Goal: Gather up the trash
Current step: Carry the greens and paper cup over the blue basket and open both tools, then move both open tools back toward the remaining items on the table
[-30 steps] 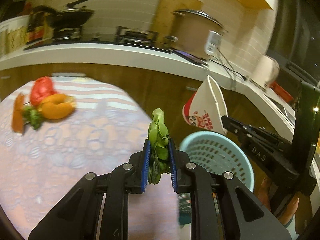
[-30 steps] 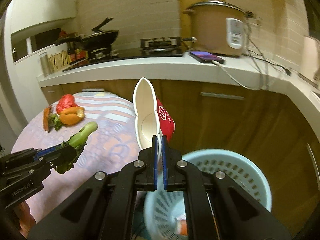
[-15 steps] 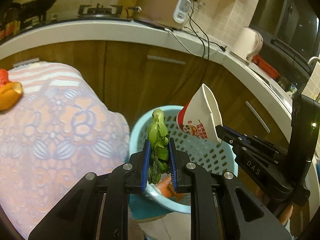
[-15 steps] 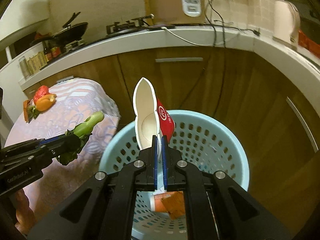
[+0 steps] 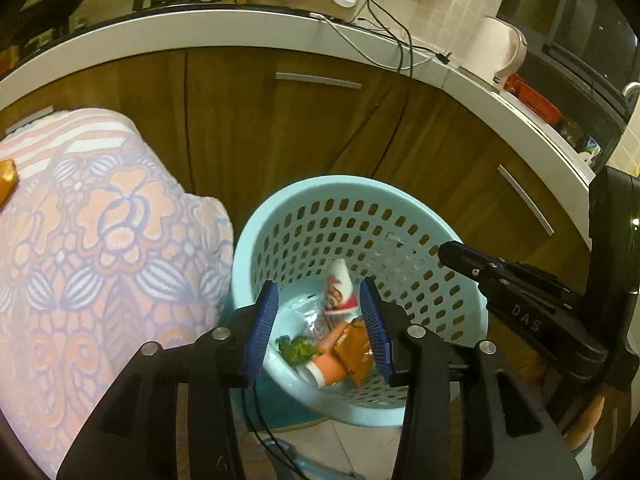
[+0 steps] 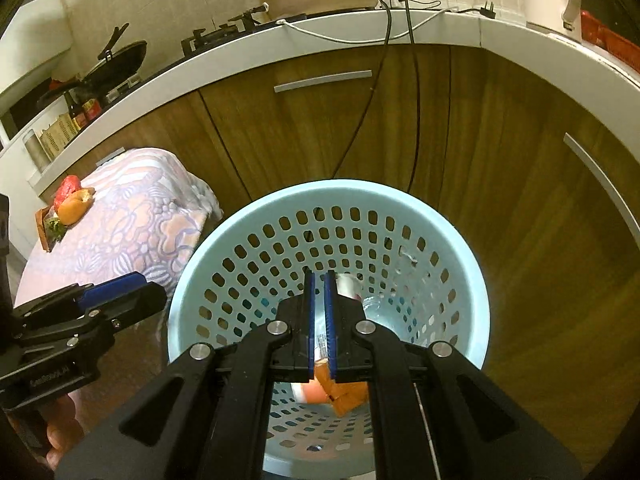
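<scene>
Left wrist view shows the left gripper (image 5: 322, 326) with its blue pads set wide apart and nothing between them, held over the mouth of the pale blue basket (image 5: 460, 240) in the lower centre of the frame. Through the gap lies the rubbish at the basket's bottom: a paper cup (image 5: 340, 290) on its side, a green vegetable scrap (image 5: 297, 349), an orange tube (image 5: 330, 364) and a brown wrapper (image 5: 356, 350), all lying close together or overlapping.

Right wrist view has the right gripper (image 6: 319, 322) with its pads drawn close, a thin slit between them and nothing held, also above the basket, whose rim fills the middle of the frame. The left gripper's black body reaches in from the lower left.

What is left to collect sits on the patterned cloth (image 6: 132, 220) at the left edge of the right wrist view: a small heap of food scraps (image 6: 66, 210), red, orange and leafy green. These look light and soft, likely damp and easily crushed or slippery, so a gentle pinch across the firmest part of each piece, such as a stalk or thick rind, seems wisest. Thin leaves may tear or slide out.
</scene>
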